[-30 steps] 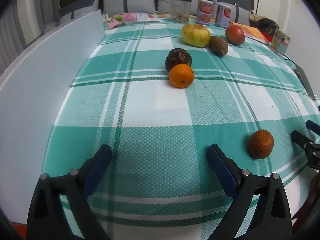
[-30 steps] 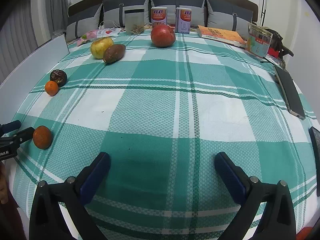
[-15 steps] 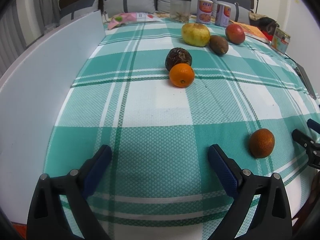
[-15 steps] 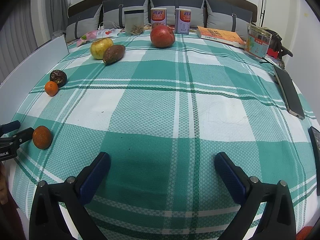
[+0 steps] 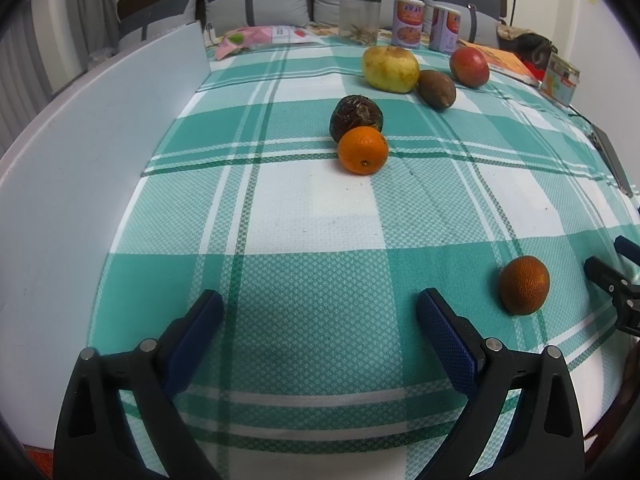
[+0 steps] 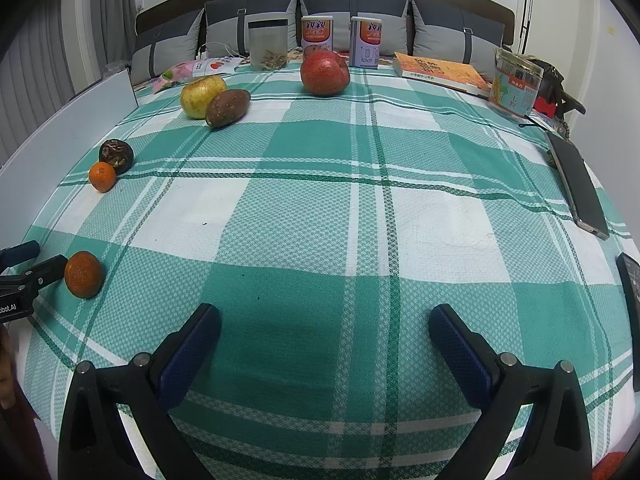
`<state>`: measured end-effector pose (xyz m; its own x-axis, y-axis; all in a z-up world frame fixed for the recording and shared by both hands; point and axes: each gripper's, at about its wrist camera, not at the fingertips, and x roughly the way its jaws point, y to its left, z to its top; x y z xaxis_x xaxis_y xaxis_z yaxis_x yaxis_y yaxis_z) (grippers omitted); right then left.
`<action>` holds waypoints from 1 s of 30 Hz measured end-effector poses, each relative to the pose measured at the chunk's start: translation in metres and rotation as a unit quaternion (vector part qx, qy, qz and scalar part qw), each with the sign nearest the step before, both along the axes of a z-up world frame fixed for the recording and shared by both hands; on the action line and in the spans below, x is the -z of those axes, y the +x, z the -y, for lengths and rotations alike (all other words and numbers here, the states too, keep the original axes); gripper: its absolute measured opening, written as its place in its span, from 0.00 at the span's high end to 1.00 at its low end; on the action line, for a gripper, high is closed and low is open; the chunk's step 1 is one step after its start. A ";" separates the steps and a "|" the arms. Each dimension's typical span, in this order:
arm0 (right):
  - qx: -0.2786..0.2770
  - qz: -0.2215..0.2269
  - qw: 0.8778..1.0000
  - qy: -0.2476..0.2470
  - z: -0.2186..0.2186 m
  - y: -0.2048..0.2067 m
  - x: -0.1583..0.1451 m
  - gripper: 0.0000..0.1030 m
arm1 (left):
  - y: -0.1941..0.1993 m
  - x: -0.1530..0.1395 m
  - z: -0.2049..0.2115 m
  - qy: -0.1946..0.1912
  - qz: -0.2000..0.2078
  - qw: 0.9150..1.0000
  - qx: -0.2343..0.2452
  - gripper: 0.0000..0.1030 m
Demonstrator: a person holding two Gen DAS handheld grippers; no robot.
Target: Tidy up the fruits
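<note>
both the left gripper (image 5: 320, 312) and the right gripper (image 6: 324, 326) are spread wide above the checked tablecloth (image 6: 320, 216), holding nothing; a dark orange (image 5: 524, 285) lies just beside the left gripper

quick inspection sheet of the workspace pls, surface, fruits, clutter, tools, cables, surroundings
surface: green and white checked cloth, flat.
job's things: yellow apple touching brown oval fruit; red fruit alone at the back; dark wrinkled fruit against small orange; dark orange fruit alone near the front edge.
clutter: clear jar, two cans, book, labelled jar, phone, snack packet.
grippers: left tool and right tool both open, holding nothing.
cables: white cable by the cushions.
surroundings: white board along the left edge; grey cushions behind.
</note>
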<state>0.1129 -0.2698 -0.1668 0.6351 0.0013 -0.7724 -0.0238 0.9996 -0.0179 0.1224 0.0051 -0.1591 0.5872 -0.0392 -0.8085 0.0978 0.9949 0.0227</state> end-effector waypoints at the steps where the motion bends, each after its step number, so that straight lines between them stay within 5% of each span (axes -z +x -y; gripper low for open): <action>1: 0.000 0.000 1.000 0.000 0.000 0.000 0.000 0.00 | 0.000 0.000 0.000 0.000 0.000 1.000 0.000 0.04; 20: 0.000 0.000 1.000 0.000 0.000 0.000 0.000 0.00 | -0.001 0.000 -0.001 -0.002 0.006 1.000 -0.001 0.04; 27: 0.000 0.000 1.000 0.000 0.000 0.000 0.000 0.00 | 0.006 -0.006 -0.007 -0.026 -0.025 0.999 0.016 0.05; 30: 0.000 0.000 1.000 0.000 0.000 0.000 0.000 0.00 | 0.029 -0.016 -0.007 -0.076 -0.045 0.996 0.026 0.06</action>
